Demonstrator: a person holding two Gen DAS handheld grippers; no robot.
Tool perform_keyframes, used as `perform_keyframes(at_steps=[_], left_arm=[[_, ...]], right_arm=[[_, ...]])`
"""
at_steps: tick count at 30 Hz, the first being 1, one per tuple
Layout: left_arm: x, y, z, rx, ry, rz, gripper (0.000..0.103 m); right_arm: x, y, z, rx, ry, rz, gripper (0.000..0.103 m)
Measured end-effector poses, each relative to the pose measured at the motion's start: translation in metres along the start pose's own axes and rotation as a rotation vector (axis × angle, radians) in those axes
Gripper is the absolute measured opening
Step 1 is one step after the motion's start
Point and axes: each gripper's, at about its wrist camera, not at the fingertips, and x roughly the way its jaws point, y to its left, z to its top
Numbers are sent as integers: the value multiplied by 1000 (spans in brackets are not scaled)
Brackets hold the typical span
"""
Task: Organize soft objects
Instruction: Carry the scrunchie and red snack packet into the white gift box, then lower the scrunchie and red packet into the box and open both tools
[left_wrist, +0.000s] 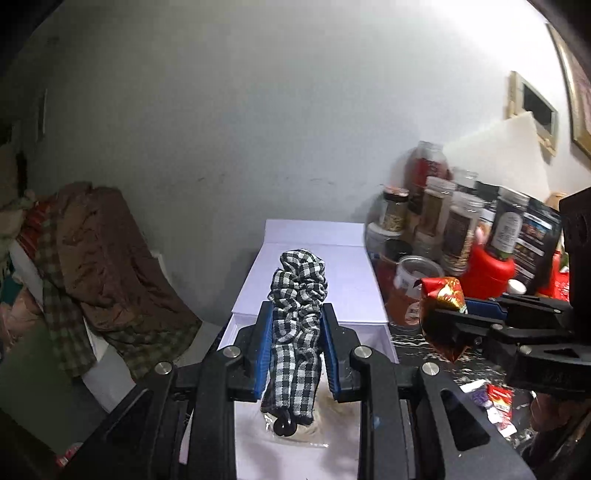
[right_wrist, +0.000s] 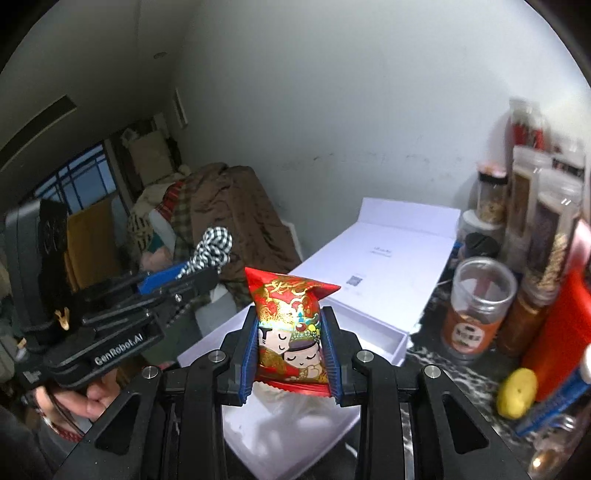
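My left gripper (left_wrist: 295, 314) is shut on a black-and-white checked scrunchie (left_wrist: 297, 291) and holds it above the open white box (left_wrist: 365, 332). It also shows in the right wrist view (right_wrist: 192, 273), with the scrunchie (right_wrist: 214, 245) sticking out past its tips. My right gripper (right_wrist: 290, 321) is shut on a red and gold snack packet (right_wrist: 291, 325) with cartoon faces, held over the white box (right_wrist: 391, 339). In the left wrist view this gripper (left_wrist: 454, 314) comes in from the right with the packet (left_wrist: 441, 295).
The box's open lid (right_wrist: 388, 258) lies flat toward the wall. Jars and bottles (right_wrist: 480, 306) crowd the dark marble counter on the right, with a yellow lemon (right_wrist: 517, 391) and small wrappers (left_wrist: 495, 402). Brown and checked bedding (left_wrist: 96, 266) is piled at left.
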Motion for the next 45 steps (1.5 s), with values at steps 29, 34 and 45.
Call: perform_keyframes(at_steps=[29, 34, 45], left_arm=[[101, 19, -59, -14, 322, 109, 25], [112, 14, -68, 41, 376, 187, 25], [110, 3, -67, 69, 407, 200, 28]], right_arm=[[111, -30, -35, 61, 266, -60, 32], [121, -26, -43, -11, 302, -157, 32], [114, -25, -39, -19, 296, -180, 51]])
